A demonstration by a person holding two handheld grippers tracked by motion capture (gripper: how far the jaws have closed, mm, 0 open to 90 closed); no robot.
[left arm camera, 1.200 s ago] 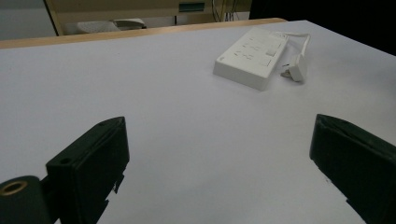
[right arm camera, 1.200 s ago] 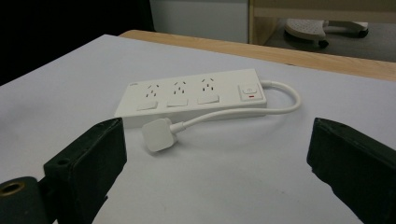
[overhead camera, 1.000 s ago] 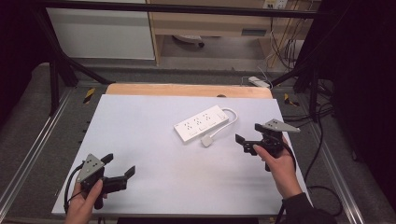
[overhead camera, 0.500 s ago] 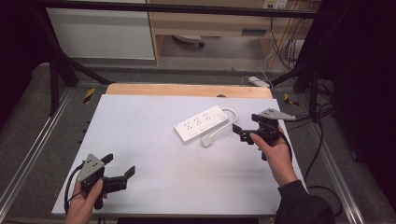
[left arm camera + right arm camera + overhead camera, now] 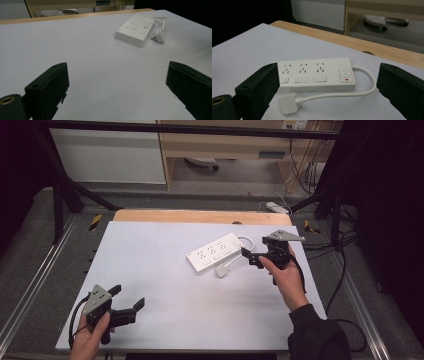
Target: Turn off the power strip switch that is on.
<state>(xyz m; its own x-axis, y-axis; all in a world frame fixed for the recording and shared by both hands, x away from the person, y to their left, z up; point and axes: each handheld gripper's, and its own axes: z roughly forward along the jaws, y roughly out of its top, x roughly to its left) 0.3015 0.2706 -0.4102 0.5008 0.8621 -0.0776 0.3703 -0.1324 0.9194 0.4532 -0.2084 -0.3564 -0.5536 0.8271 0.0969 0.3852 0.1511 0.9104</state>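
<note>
At the right side of the table (image 5: pixel 150 245), the right hand-held gripper (image 5: pixel 248 257) hovers with its jaws spread wide, pointed straight at the white power strip (image 5: pixel 216 254), close to its cord end but touching nothing. In the right gripper view the strip sits square between the two black jaws, so the line-up looks good. To take it well, I'd judge the jaws should come down across the strip's narrow width near the middle, level with the table, clear of the cord (image 5: pixel 352 92) looping round the switch end and of the plug (image 5: pixel 288 103) lying just in front of the strip. Close on the cord and the body will swing.

Now the strip itself: a flat white bar lying diagonally right of the table's centre, three socket groups in a row, each with its own white rocker below, and a master switch (image 5: pixel 345 75) with a small red mark at the cord end. The short cord curls out of that end and bends back along the near side to a square white plug, unplugged, resting on the table.

Down at the near left corner, the left hand-held gripper (image 5: pixel 129 302) sits low, jaws wide apart, holding nothing, well apart from the strip.
</note>
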